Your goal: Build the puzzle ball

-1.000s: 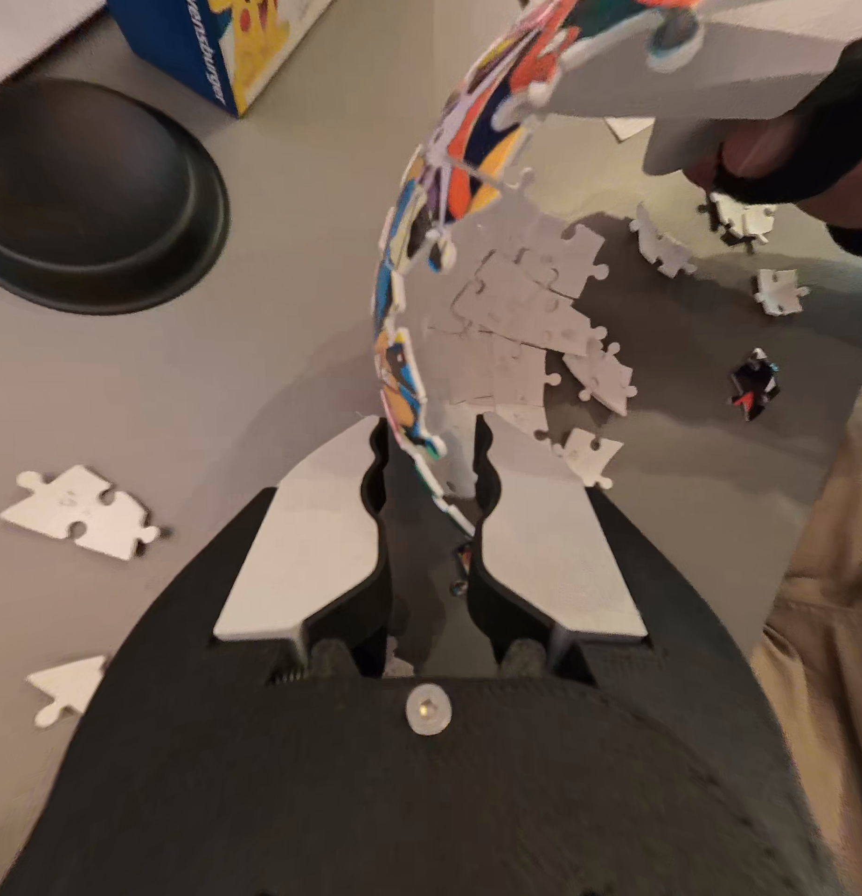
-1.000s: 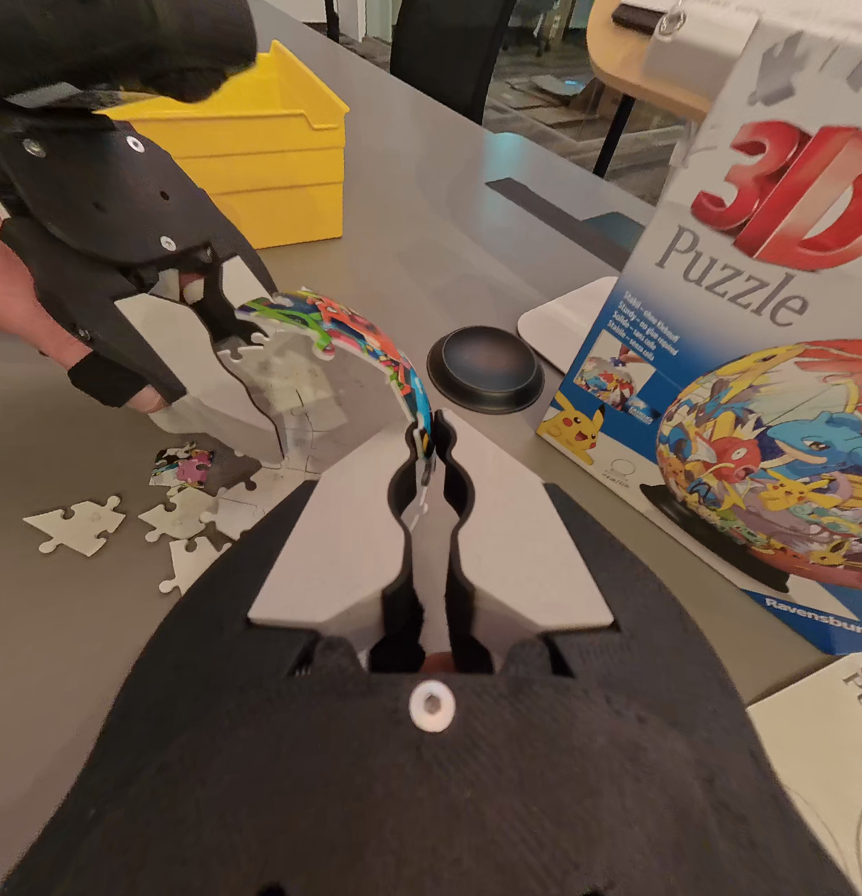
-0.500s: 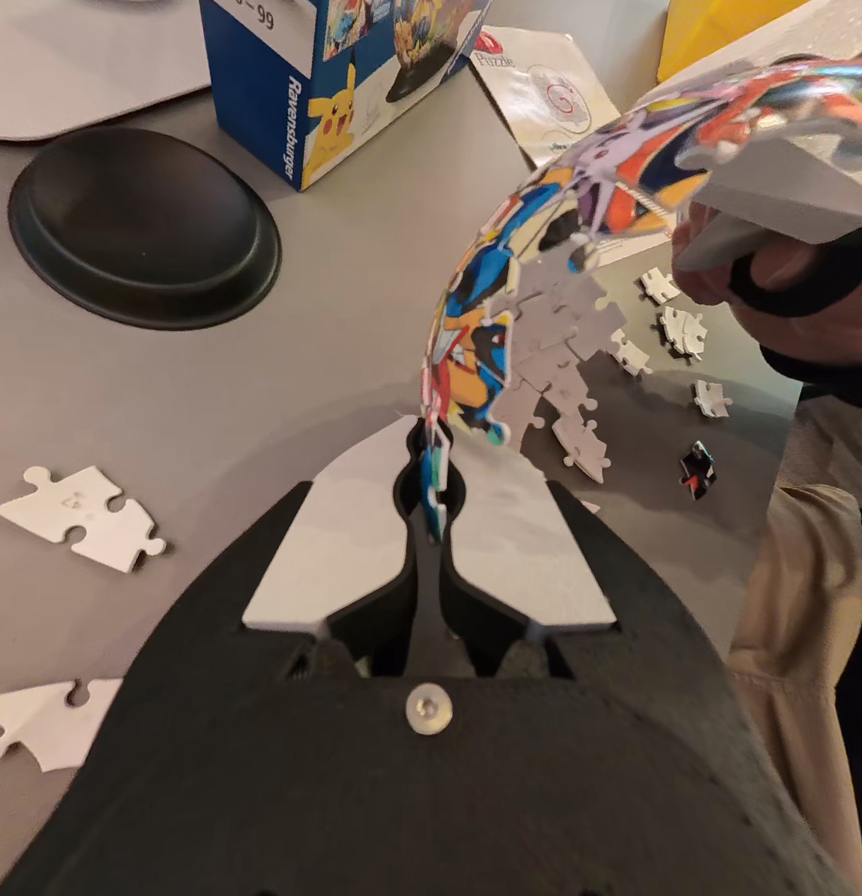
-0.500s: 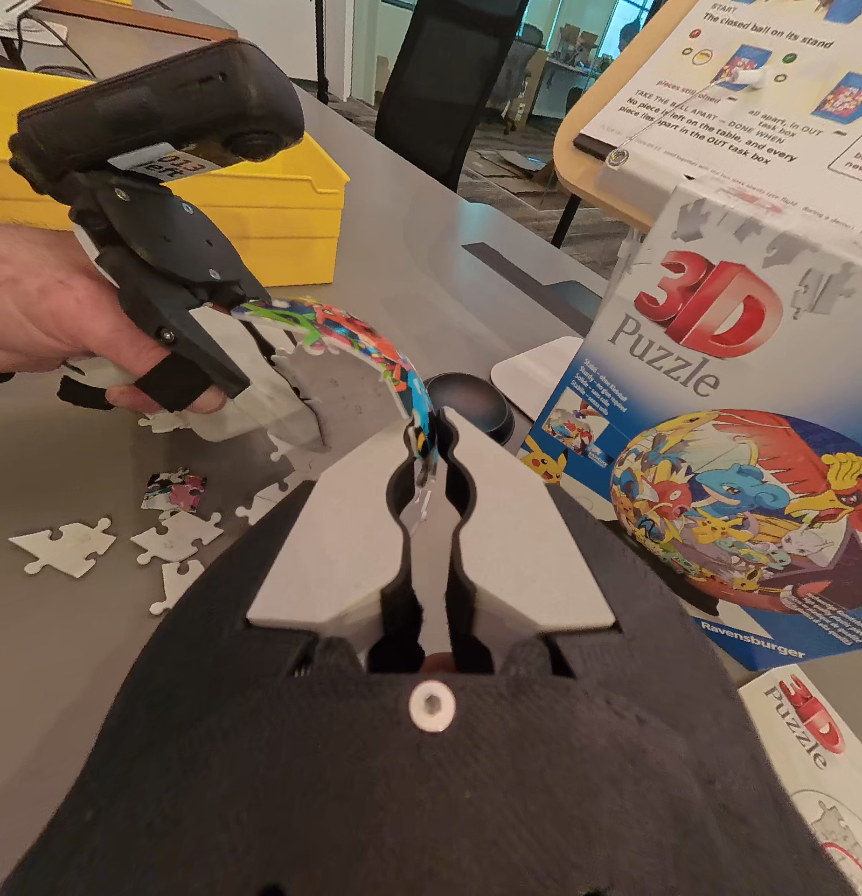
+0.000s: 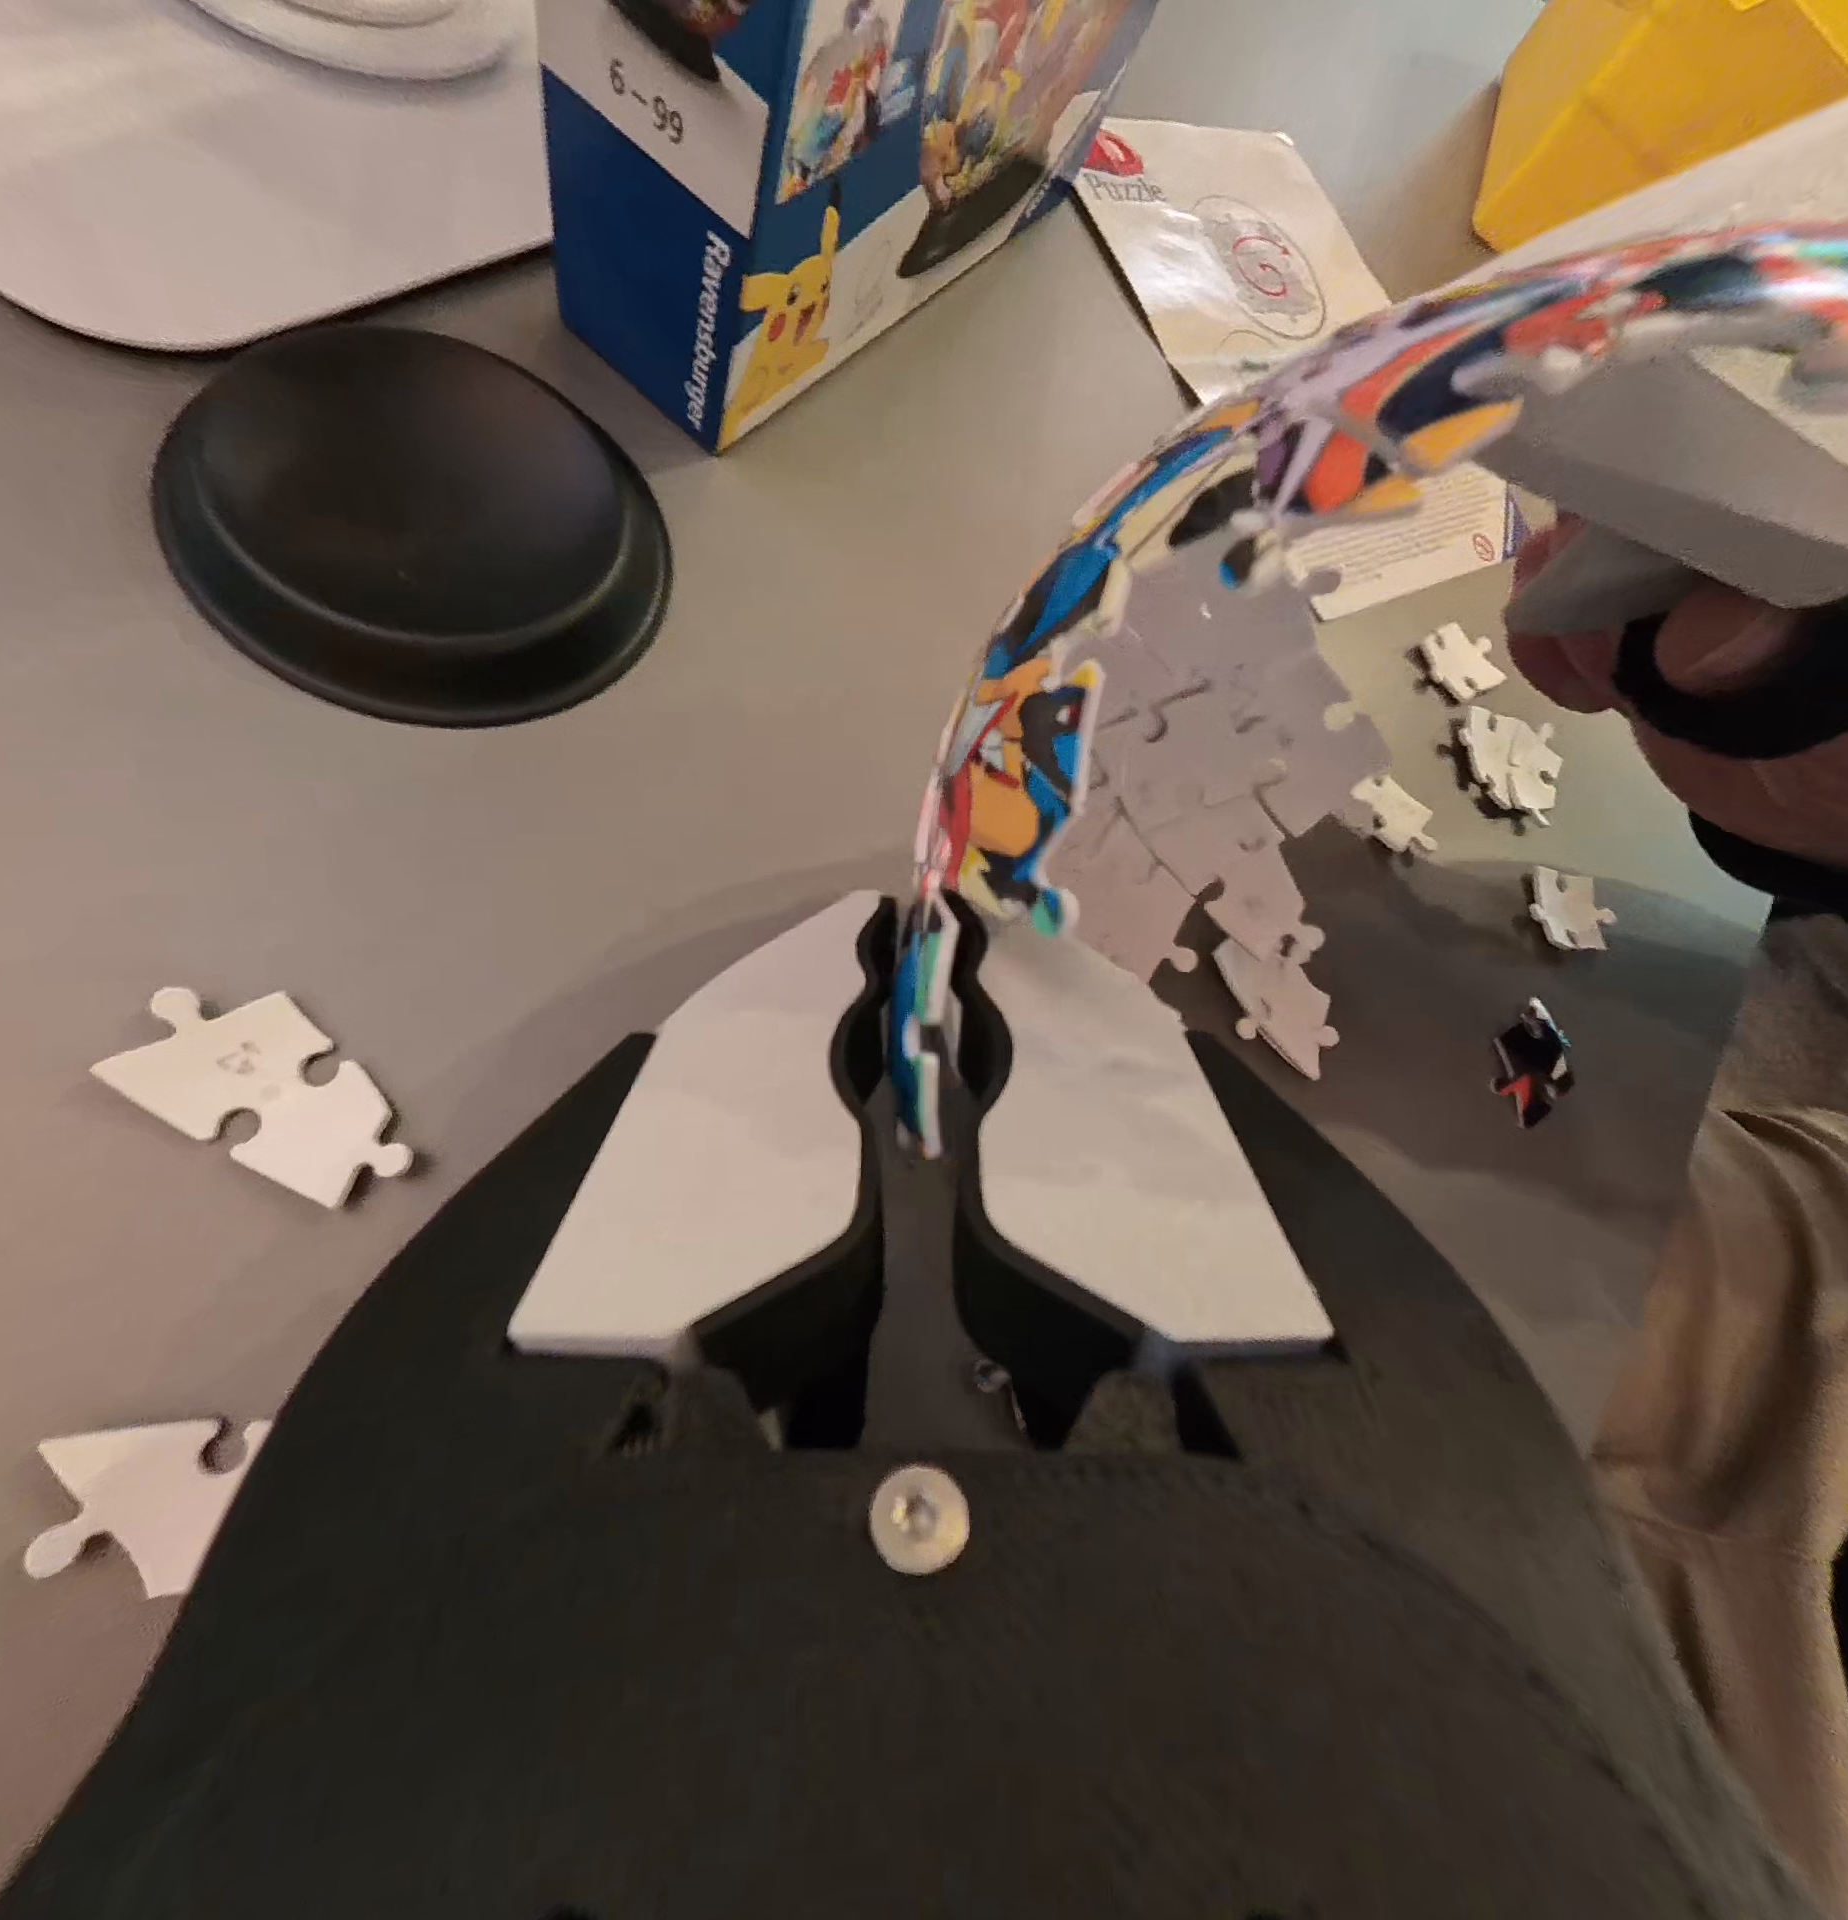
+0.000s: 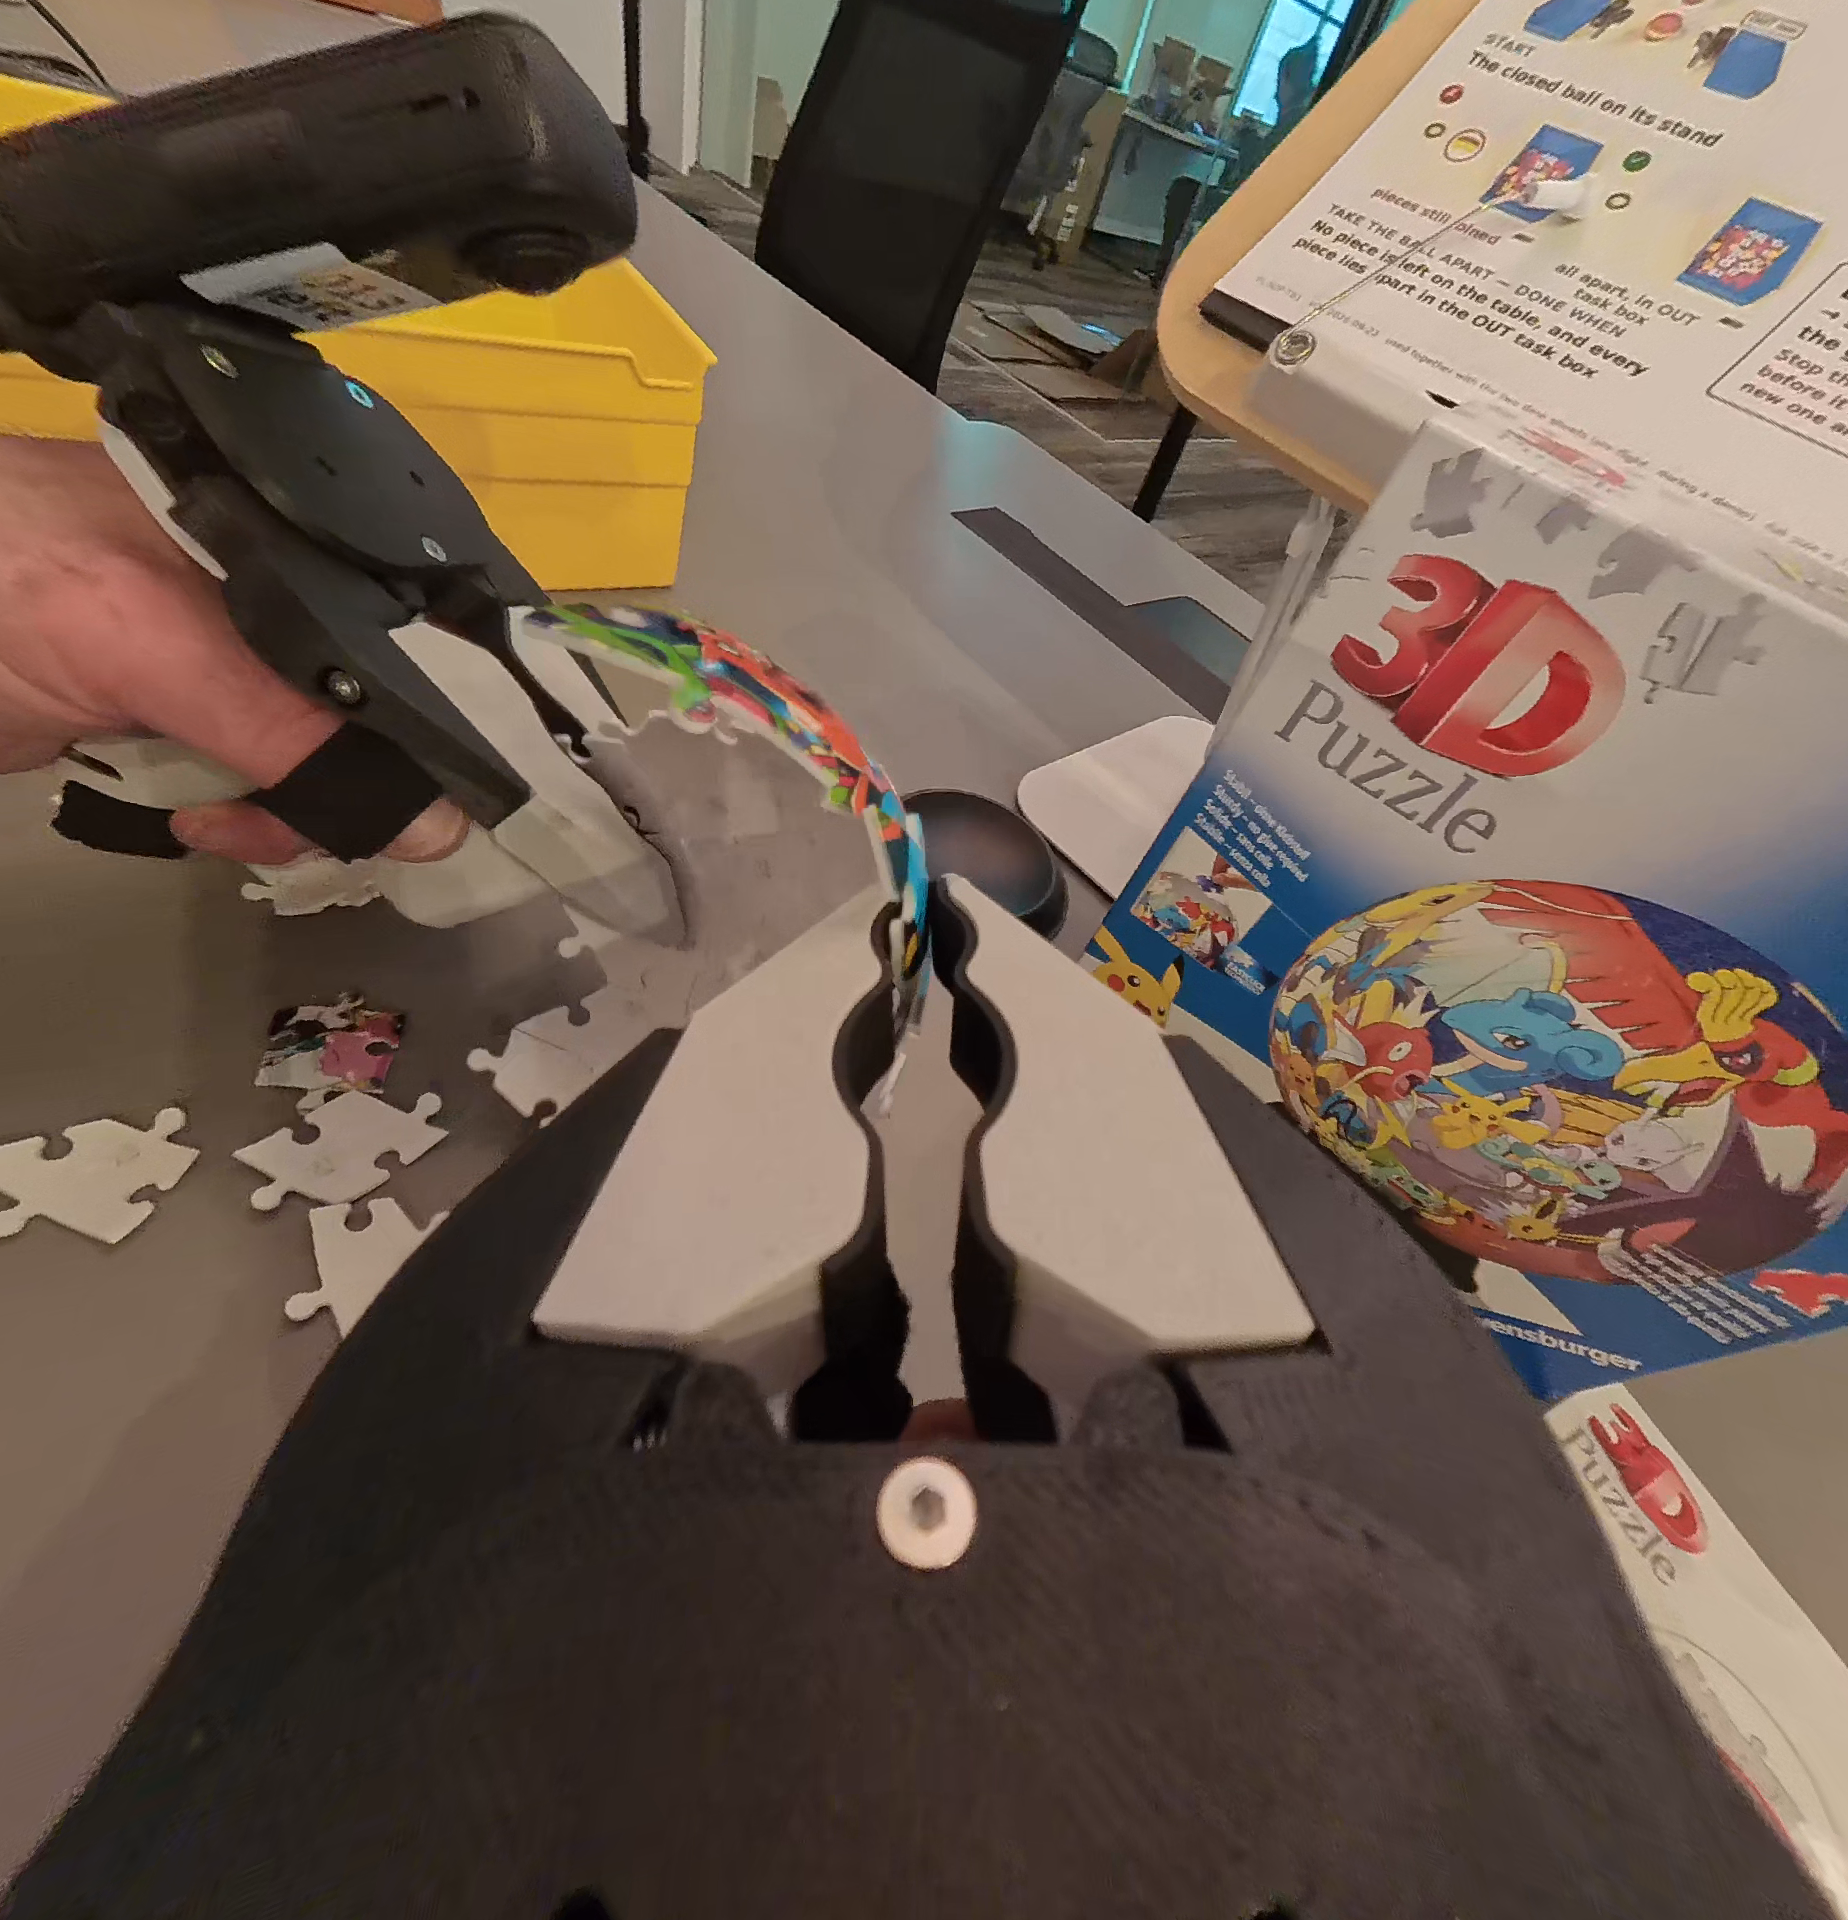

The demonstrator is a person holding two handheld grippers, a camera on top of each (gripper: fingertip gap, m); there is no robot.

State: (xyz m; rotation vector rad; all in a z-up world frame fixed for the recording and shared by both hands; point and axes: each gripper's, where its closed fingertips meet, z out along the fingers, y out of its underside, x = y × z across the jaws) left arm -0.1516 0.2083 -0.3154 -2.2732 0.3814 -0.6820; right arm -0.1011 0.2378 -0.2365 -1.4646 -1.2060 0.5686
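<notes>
Grippers pinch opposite ends of the curved puzzle shell (image 5: 1138,748): left gripper (image 5: 922,1023) on one rim, right gripper (image 6: 915,966) on the other, likely steadying it in the air for more pieces. Below, loose pieces (image 6: 89,1184) dot the grey desk (image 5: 484,883); the black stand (image 5: 400,520) waits in an office room.

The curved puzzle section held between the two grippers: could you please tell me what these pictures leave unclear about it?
- Left wrist view: the puzzle section's far end is blurred and covered by the right gripper.
- Right wrist view: the left gripper hides the far edge; the printed outer face turns away.
- Loose pieces: most lie blank side up.
</notes>
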